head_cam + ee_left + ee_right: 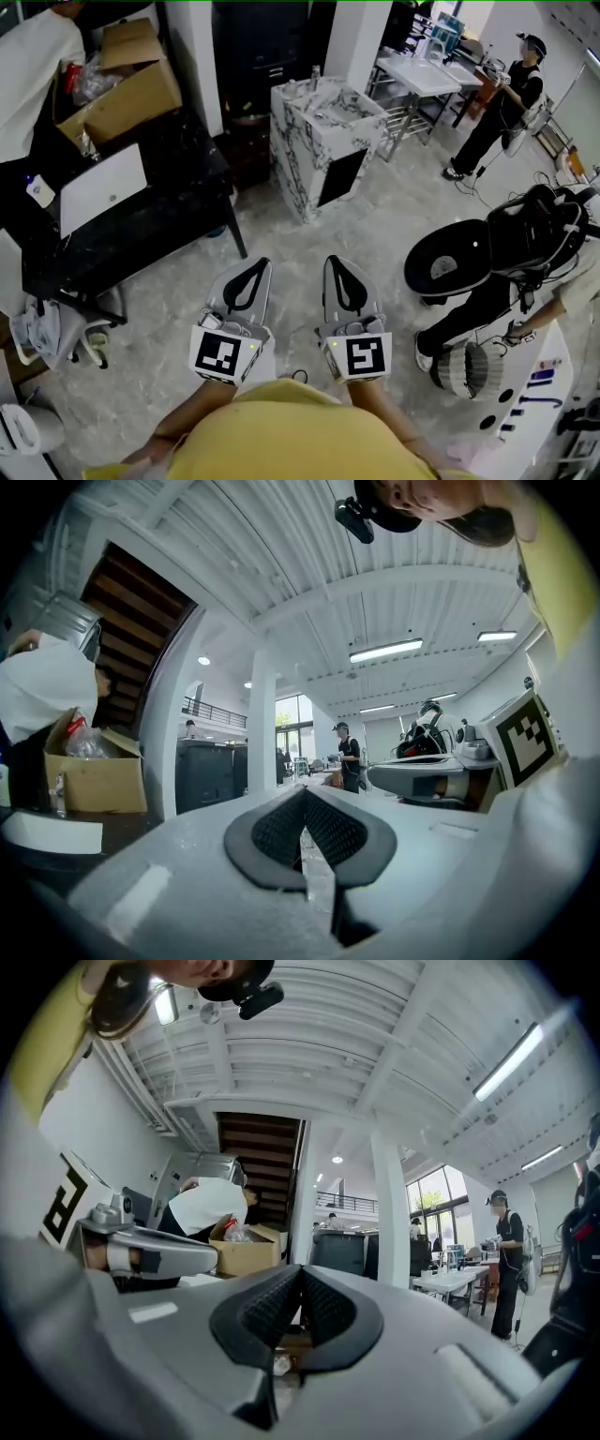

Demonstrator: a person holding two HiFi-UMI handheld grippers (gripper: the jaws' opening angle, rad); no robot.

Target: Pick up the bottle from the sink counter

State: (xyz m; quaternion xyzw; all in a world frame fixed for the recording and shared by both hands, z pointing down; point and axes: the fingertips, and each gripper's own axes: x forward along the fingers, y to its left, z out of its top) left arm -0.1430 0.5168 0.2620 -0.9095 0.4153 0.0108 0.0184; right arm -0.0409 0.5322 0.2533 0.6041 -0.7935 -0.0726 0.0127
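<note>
The marble-patterned sink counter (302, 141) stands a few steps ahead on the floor, with a basin in its top. A slim clear thing (315, 77) at its far edge may be the bottle; it is too small to tell. My left gripper (251, 279) and right gripper (343, 277) are held side by side low in the head view, well short of the counter. Both are shut with nothing between the pads. In the left gripper view the left gripper (302, 803) has its black pads touching. The right gripper (300, 1288) shows the same in its own view.
A black table (141, 225) on the left carries a cardboard box (127, 84) and a white board (101, 187). A black stroller (506, 244) stands on the right. One person (502, 103) stands by a white table (422, 75) at the back.
</note>
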